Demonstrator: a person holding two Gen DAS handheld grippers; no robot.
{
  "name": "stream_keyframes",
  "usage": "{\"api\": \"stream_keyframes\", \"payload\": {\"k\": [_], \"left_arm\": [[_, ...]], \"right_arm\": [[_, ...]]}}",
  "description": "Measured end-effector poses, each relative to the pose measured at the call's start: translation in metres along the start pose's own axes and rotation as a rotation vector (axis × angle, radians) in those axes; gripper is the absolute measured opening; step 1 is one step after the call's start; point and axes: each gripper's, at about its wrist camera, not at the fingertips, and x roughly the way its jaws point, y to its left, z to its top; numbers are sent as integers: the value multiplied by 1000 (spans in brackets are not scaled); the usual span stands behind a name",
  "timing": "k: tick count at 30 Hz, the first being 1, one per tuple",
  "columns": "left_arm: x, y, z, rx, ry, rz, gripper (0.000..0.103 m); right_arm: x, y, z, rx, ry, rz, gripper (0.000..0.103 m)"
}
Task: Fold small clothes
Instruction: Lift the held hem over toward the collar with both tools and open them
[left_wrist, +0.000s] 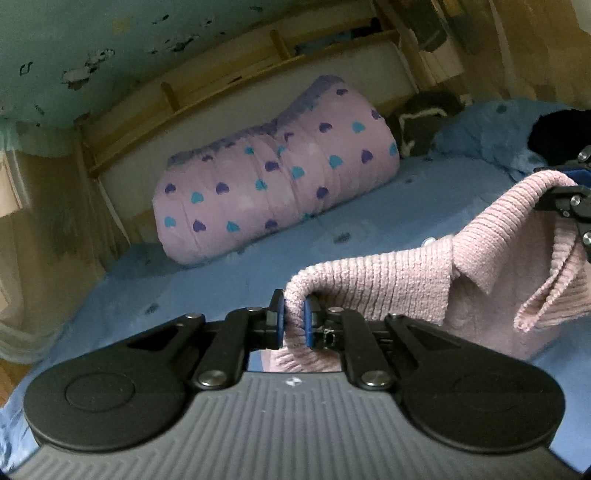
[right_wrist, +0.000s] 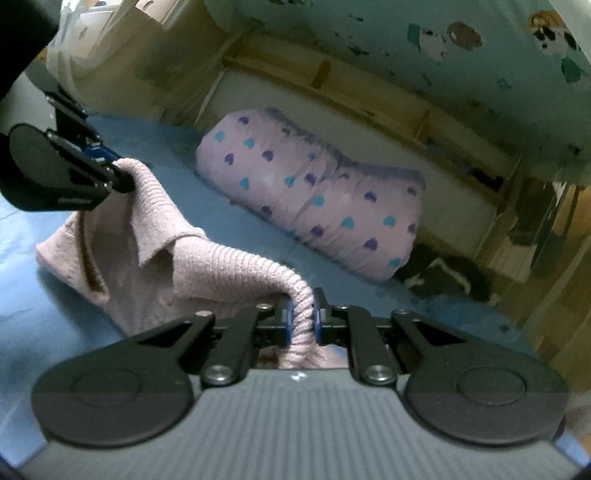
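A small pink ribbed knit sweater (left_wrist: 399, 280) with a collar hangs stretched between both grippers above a blue bed sheet (left_wrist: 229, 273). My left gripper (left_wrist: 294, 321) is shut on one shoulder edge of the sweater. My right gripper (right_wrist: 303, 317) is shut on the other shoulder edge of the sweater (right_wrist: 207, 266). The right gripper also shows at the right edge of the left wrist view (left_wrist: 569, 199), and the left gripper shows at the left of the right wrist view (right_wrist: 118, 173). The sweater's lower part rests on the sheet.
A rolled pink duvet with blue and purple hearts (left_wrist: 277, 177) lies at the back of the bed, also in the right wrist view (right_wrist: 317, 206). A wooden bed frame (left_wrist: 221, 81) and peeling green wall (left_wrist: 92, 48) stand behind. Dark clothing (left_wrist: 421, 118) and a blue pillow (left_wrist: 487, 129) lie at the right.
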Motion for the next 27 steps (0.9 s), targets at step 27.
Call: {"api": "stream_keyframes", "payload": {"k": [27], "left_arm": [[269, -65, -31, 46, 238, -57, 13]], "right_arm": [[200, 0, -54, -17, 204, -27, 14]]}}
